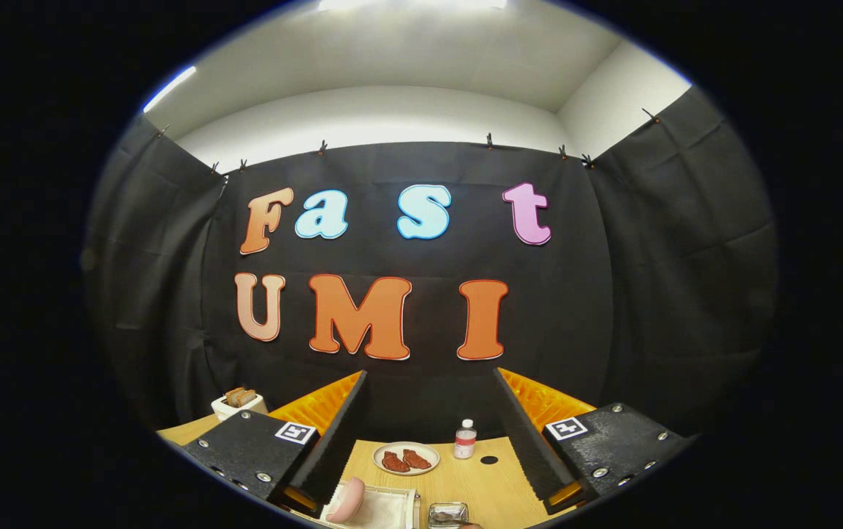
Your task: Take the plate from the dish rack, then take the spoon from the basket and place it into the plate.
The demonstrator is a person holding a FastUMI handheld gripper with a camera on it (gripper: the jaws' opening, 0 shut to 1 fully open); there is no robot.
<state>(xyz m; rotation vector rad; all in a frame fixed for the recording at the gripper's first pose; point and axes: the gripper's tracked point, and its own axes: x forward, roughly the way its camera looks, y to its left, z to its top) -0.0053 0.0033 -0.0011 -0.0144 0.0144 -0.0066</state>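
Landmark for this entry: the small plate (406, 458) with two reddish-brown pieces on it, lying flat on the wooden table (484, 488).

Left to right. Far to the left of that plate, beyond the left finger, a white toaster (238, 403) with bread in its slots stands at the table edge. Nearer than the plate and slightly left of it — a white wire-like frame (385, 507) with a pink rounded object (348, 499) leaning on it; judged to be the dish rack or the basket, cannot tell which. Just right of the plate stands a small bottle (465, 440) with a white cap, upright, apart from the plate. Right again, a dark round spot (489, 460) on the table. Nearer than the bottle, a small clear container (448, 513) with something metallic in it, too cut off to name.

Gripper (430, 408): fingers spread wide, nothing between them, held high and aimed nearly level at the wall.

Key relation — the white frame lies below and just short of the fingertips, toward the left finger. Judgement: task at its start; the gripper must pitch down and come nearer. No spoon or rack plate can be identified with confidence.
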